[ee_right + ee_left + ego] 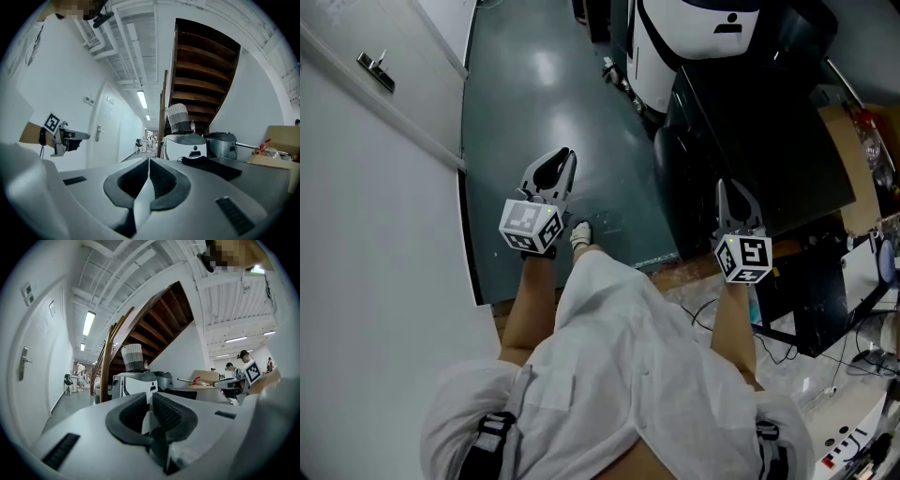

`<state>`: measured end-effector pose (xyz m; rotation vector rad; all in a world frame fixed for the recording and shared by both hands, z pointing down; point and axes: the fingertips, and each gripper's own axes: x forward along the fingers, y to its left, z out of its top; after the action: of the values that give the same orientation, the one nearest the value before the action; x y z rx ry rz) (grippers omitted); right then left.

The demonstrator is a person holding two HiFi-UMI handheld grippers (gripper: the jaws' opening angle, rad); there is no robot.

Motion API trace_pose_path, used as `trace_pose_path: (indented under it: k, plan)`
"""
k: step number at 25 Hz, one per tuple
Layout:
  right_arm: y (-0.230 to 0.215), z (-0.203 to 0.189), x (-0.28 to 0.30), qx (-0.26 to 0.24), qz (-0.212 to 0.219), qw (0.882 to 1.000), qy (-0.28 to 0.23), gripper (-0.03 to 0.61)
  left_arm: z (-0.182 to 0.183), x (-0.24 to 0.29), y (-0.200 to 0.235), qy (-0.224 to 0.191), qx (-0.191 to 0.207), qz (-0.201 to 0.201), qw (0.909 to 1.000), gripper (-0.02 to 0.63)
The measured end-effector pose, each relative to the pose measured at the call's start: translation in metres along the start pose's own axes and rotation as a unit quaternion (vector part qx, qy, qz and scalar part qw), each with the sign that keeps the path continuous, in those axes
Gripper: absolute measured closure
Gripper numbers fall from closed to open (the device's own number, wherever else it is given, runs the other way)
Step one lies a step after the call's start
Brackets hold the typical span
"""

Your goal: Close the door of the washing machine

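A white washing machine [134,385] with a striped basket [132,357] on top stands some way ahead of both grippers, and it also shows in the right gripper view [186,146]. I cannot tell how its door stands. In the head view a white rounded appliance [675,42] sits at the top. My left gripper [565,156] is held level over the dark floor. Its jaws [151,397] are nearly together with nothing between them. My right gripper [728,187] hovers at the dark table's edge. It is shut and empty [149,162].
A white door with a handle [375,71] runs along the left. A dark table [759,141] and a cardboard box [853,159] fill the right. Cables [787,352] lie at the lower right. A wooden staircase [206,70] rises behind the machine. People stand far off.
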<state>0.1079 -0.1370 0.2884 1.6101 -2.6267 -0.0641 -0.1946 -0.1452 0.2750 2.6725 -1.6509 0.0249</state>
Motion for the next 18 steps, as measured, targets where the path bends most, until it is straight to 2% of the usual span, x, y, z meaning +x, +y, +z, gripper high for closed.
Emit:
trace_pose_path:
  k: [18]
  plan:
    - [0.0035, 0.0074, 0.0052, -0.023, -0.001, 1.000, 0.007, 0.551, 0.0028, -0.0025, 0.0028, -0.003, 0.001, -0.003, 1.0000, 0.568]
